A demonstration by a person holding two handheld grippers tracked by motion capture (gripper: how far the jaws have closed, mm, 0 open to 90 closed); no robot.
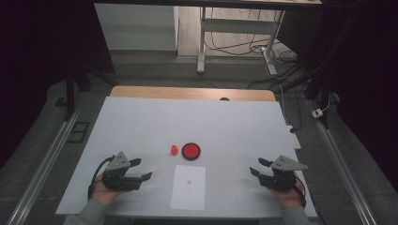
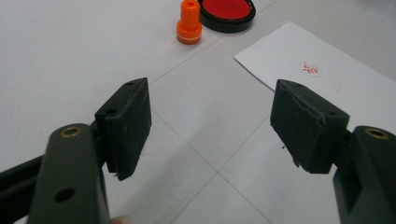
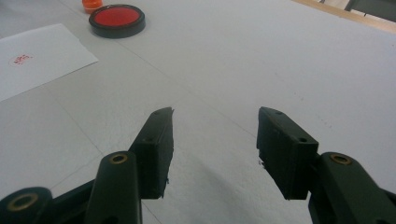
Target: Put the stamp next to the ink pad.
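A small orange stamp (image 1: 174,149) stands upright on the white table, just left of a round red ink pad (image 1: 191,151) in a black case. In front of them lies a white sheet of paper (image 1: 188,186) with a red stamped mark (image 2: 310,68) on it. My left gripper (image 1: 141,169) rests near the front left, open and empty, its jaws pointing right toward the paper. At the front right my right gripper (image 1: 259,167) is open too, with nothing between its jaws. The stamp (image 2: 189,22) and ink pad (image 2: 227,11) lie ahead in the left gripper view; the ink pad (image 3: 116,20) lies far left in the right gripper view.
The white table cover (image 1: 141,122) ends at a wooden edge (image 1: 192,93) at the back. Metal rails (image 1: 42,164) run along both sides of the table. Beyond it stand a desk frame (image 1: 234,28) and loose cables on the floor.
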